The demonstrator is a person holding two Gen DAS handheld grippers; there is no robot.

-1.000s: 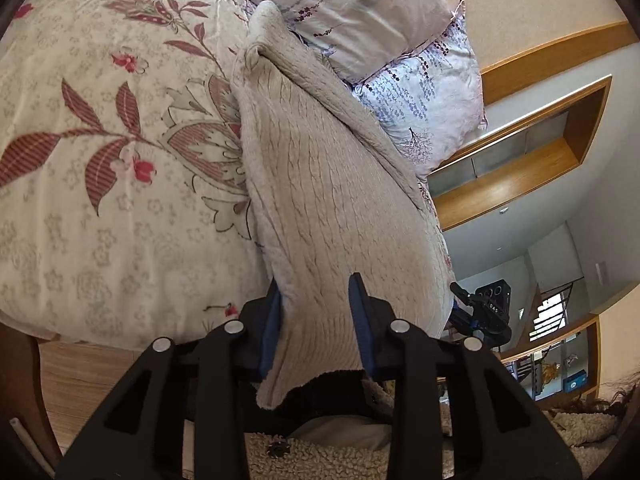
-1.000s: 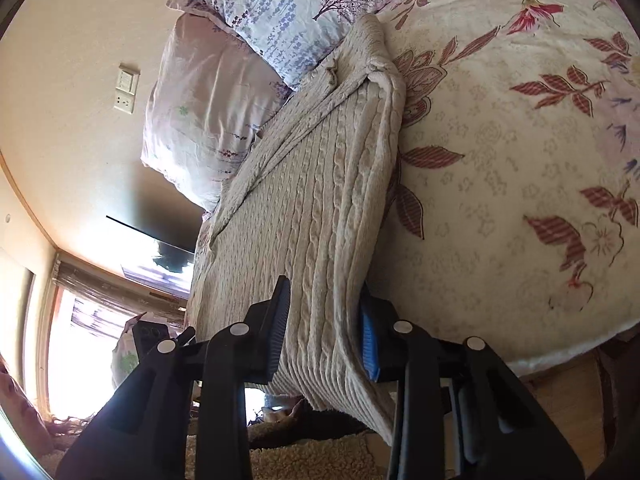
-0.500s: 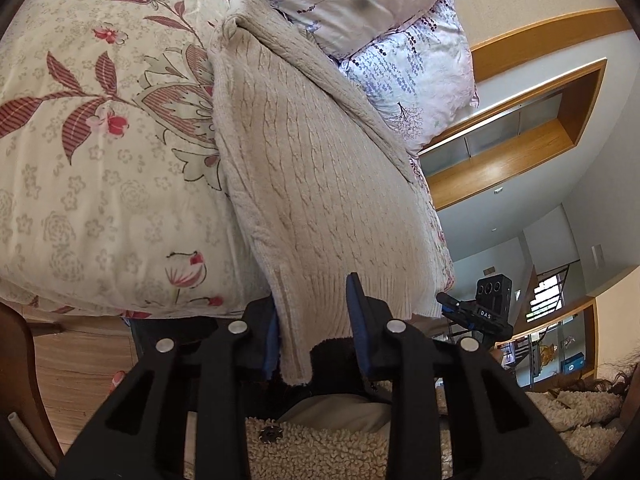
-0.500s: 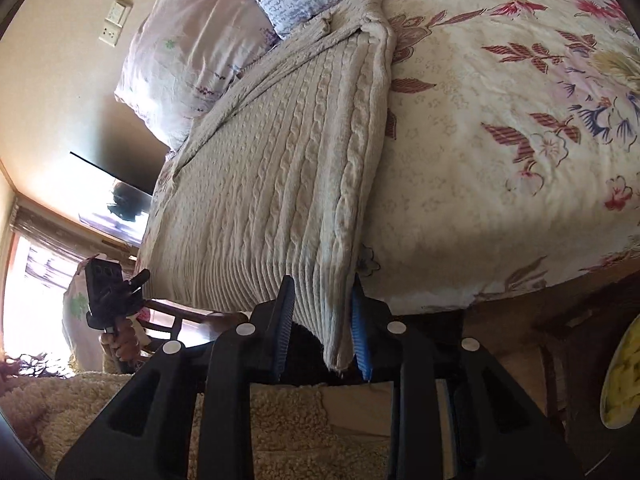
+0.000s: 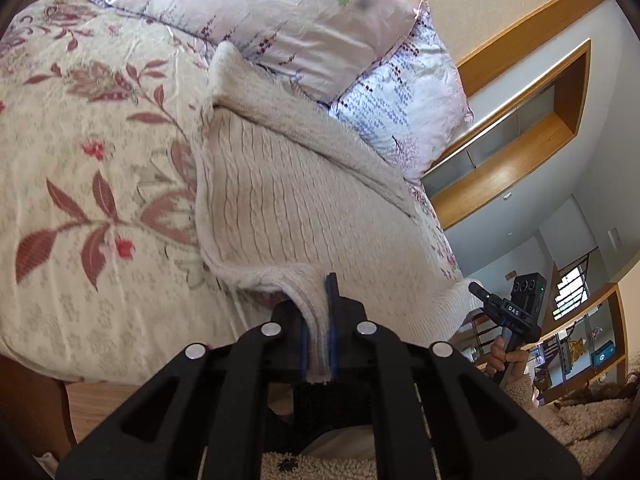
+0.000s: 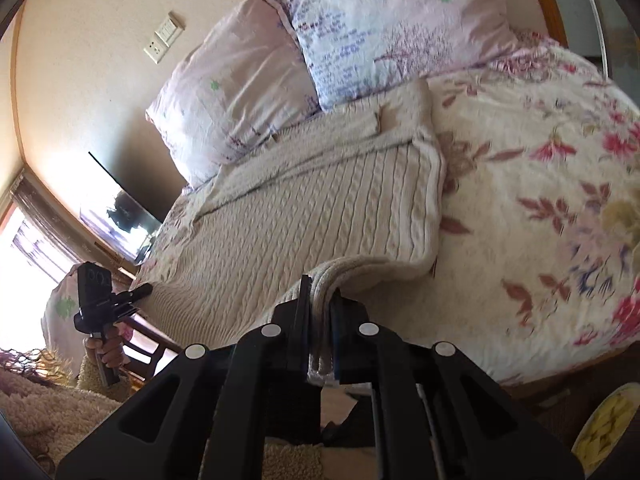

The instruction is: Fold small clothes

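Sweater (image 5: 288, 200) is cream and knitted, and it lies flat on the bed, on a flowery blanket (image 5: 80, 160). Its top end reaches the pillows (image 5: 304, 20) by the wall. The bottom edge hangs near the side of the bed. The left gripper (image 5: 319, 320) has just squeezed together and now pinches one bottom corner of the sweater between its blue pads. The right gripper (image 6: 320, 320) has just squeezed together too, and it pinches the other bottom corner. Both corners are lifted a little off the blanket, so the knit bunches up next to each gripper. The rest of the sweater rests on the bed.
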